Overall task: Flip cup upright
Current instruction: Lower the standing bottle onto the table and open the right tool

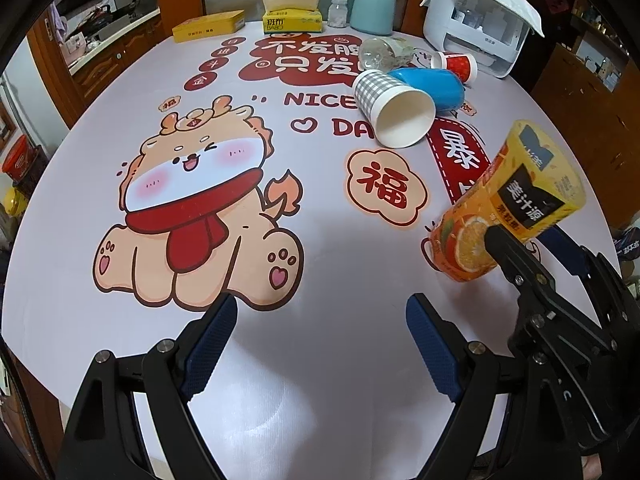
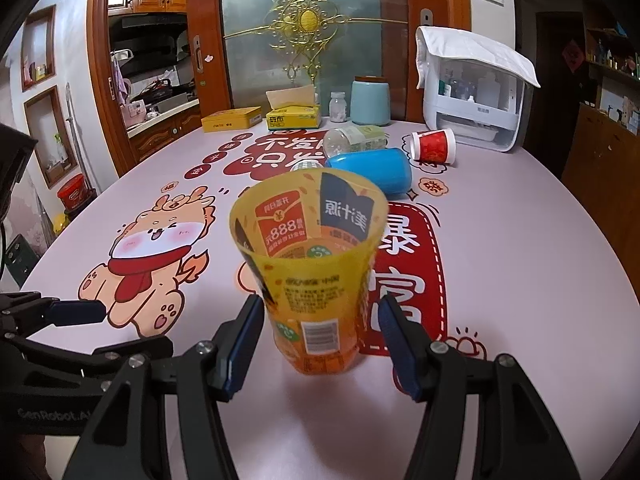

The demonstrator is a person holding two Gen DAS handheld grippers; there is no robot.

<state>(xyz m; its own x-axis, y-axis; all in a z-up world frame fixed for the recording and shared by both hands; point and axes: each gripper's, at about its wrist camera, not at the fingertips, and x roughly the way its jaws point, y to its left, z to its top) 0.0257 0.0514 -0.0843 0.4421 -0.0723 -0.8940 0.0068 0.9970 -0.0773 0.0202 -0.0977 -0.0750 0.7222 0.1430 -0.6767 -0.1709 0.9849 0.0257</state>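
At the bottom of the right wrist view, the right gripper (image 2: 320, 344) has its two blue-padded fingers (image 2: 244, 344) spread to either side of an orange juice-label cup (image 2: 312, 276); the left pad sits against or just beside the cup wall, the right pad stands slightly apart, and whether they actually press it cannot be told. The cup stands at the frame's centre on the tablecloth (image 2: 520, 280), open mouth up and long axis near vertical, leaning slightly toward the camera. Its translucent yellow-orange wrap shows "888" on a red panel, mirrored characters on a dark panel, and a barcode low on the near side. In the left wrist view the same cup (image 1: 508, 204) sits at the right edge, its mouth tipped toward the upper right, with an orange-slice picture and white Chinese characters on black. The left gripper (image 1: 320, 344) fills the bottom of that frame, fingers wide apart over bare cloth, holding nothing. The cloth carries a cartoon dragon-dog (image 1: 192, 208) in a red scarf, plus "NICE" and "DA". Farther up lie a grey checked paper cup (image 1: 392, 108) on its side with its mouth toward the camera, a blue cup (image 1: 432, 84), a clear glass jar (image 1: 384, 54) and a red paper cup (image 1: 456, 66). At the far edge stands a yellow tissue box (image 1: 292, 20) marked "BABO".
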